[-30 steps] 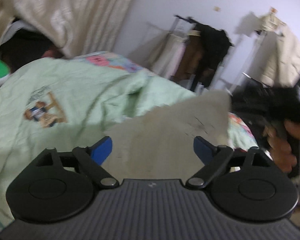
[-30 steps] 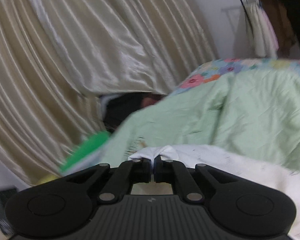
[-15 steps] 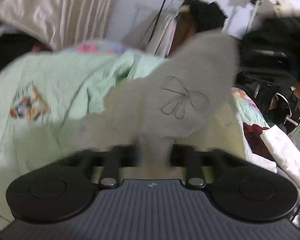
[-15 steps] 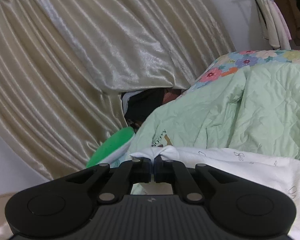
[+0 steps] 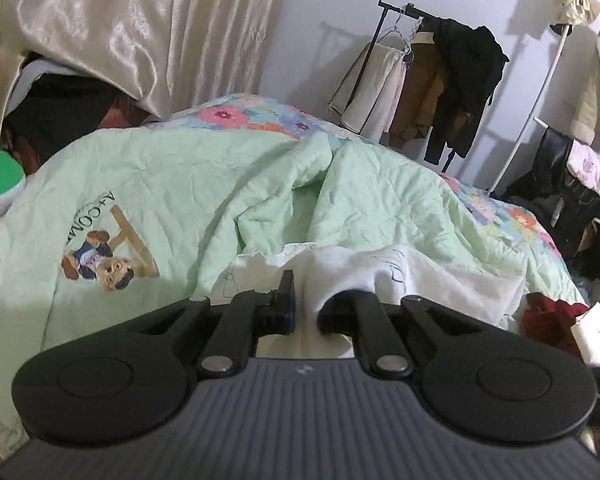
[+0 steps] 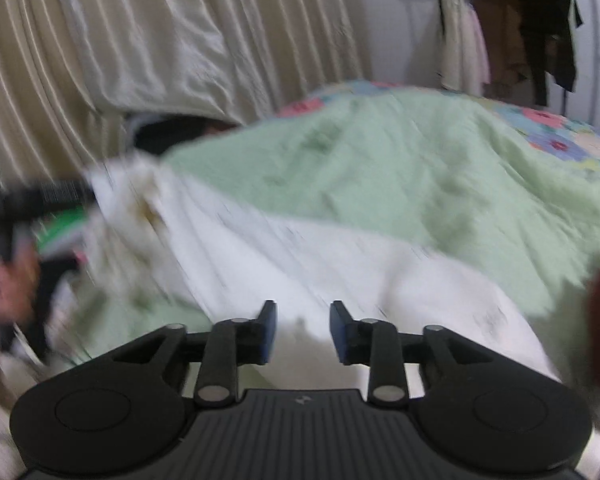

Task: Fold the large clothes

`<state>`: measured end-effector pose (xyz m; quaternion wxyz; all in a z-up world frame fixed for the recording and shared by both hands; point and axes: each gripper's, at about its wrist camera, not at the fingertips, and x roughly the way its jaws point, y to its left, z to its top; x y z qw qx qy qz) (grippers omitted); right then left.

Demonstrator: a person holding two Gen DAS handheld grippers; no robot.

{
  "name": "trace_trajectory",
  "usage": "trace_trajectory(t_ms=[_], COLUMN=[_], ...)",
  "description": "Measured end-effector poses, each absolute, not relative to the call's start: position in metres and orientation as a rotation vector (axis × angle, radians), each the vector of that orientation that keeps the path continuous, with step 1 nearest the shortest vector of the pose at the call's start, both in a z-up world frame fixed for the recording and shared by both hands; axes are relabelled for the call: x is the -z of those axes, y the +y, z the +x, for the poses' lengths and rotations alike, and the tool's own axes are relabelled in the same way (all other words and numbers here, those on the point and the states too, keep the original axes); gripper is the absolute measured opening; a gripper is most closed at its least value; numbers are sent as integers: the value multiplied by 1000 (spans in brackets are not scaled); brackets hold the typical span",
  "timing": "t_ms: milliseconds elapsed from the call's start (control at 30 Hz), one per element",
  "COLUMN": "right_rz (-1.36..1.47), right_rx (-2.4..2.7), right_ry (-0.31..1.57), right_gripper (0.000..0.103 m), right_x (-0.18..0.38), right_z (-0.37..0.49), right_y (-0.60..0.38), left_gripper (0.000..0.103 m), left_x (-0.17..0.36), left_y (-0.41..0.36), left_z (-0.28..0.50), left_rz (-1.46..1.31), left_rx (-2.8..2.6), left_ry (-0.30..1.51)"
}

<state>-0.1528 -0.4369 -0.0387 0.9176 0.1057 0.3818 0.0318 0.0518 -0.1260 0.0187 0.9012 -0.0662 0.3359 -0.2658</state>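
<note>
- You are mid-fold: the white garment (image 5: pixel 440 276) lies on the green quilt (image 5: pixel 180 184) covering the bed, at its near edge.
- Your left claw (image 5: pixel 306 304) is clenched on a bunched fold of that white cloth.
- Your right claw (image 6: pixel 302 330) has just been opening; its pads stand apart and released, with white cloth lying below them but nothing pinched. This view is blurred.
- Next, likely, the right claw must find a fresh edge or corner to grip.
- No containers are visible.
</note>
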Motion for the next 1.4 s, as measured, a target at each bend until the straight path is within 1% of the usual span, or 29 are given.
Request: trace_trajectory(t_ms=[100, 167, 233, 267, 300, 333, 367, 400, 533, 600, 633, 733, 767, 800, 867, 900, 933, 967, 1000, 1033, 1067, 1100, 1133, 1233, 1300, 1333, 1367, 1400], right_rz=[144, 69, 9, -11, -30, -50, -69, -65, 104, 179, 251, 376, 371, 336, 242, 203, 176, 161, 143, 121, 90, 45, -17, -227, -289, -307, -297, -262], right_rx=[-78, -99, -106, -107, -107, -108, -109, -106, -96, -119, -146, -180, -162, -132, -86, -106, -128, -166, -216, -254, -282, -300, -307, -279, -261, -241, -232, -235], right_ry=[803, 792, 780, 782, 783, 785, 786, 782, 721, 707, 694, 674, 673, 671, 660, 667, 671, 674, 686, 703, 717, 723, 720, 725, 733, 748, 764, 777], right_gripper=[49, 60, 63, 62, 58, 43, 15, 6, 5, 5, 5, 5, 5, 5, 4, 4, 7, 15, 22, 44, 62, 66, 68, 68, 62, 44, 18, 7], right_x=[55, 61, 64, 65, 66, 67, 68, 67, 50, 42, 36, 25, 23, 20, 15, 15, 15, 16, 18, 21, 25, 30, 35, 53, 60, 65, 68, 67], right_z=[-164, -168, -166, -163, -159, -156, -153, -149, -142, -143, -144, -143, -141, -139, -133, -131, -130, -131, -133, -136, -140, -145, -150, -155, -154, -149, -143, -140], right_y=[-426, -414, -403, -399, -395, -391, -387, -386, -403, -413, -421, -437, -438, -437, -430, -427, -424, -419, -413, -406, -397, -387, -377, -351, -344, -343, -345, -348], left_gripper=[9, 9, 9, 9, 9, 9, 9, 10, 15, 32, 35, 49, 59, 65, 67, 71, 74, 76, 76, 76, 76, 76, 77, 77, 77, 76, 77, 77], left_x=[-21, -21, -19, -18, -16, -15, -12, -9, 0, -2, -5, -22, -27, -32, -36, -35, -33, -29, -27, -18, -10, -5, 0, 14, 17, 16, 15, 14], left_y=[-129, -127, -122, -120, -118, -116, -114, -111, -97, -89, -86, -88, -92, -96, -108, -115, -122, -127, -131, -139, -145, -147, -149, -154, -154, -153, -152, -151], left_z=[57, 57, 59, 60, 61, 62, 61, 61, 58, 54, 50, 33, 26, 19, 7, 3, 0, -1, 0, 1, 2, 3, 4, 5, 4, 3, 3, 2], left_rz=[-134, -136, -153, -160, -162, -163, -160, -156, -146, -153, -156, -136, -117, -96, -36, -8, 17, 32, 40, 58, 72, 74, 76, 86, 99, 101, 103, 103], left_rx=[562, 566, 573, 575, 572, 569, 562, 553, 534, 547, 559, 609, 632, 653, 681, 694, 704, 707, 707, 708, 708, 703, 699, 689, 687, 689, 691, 694], left_ry=[710, 716, 731, 737, 743, 749, 758, 771, 833, 850, 849, 800, 781, 762, 733, 729, 730, 740, 755, 789, 818, 833, 848, 885, 891, 887, 884, 880])
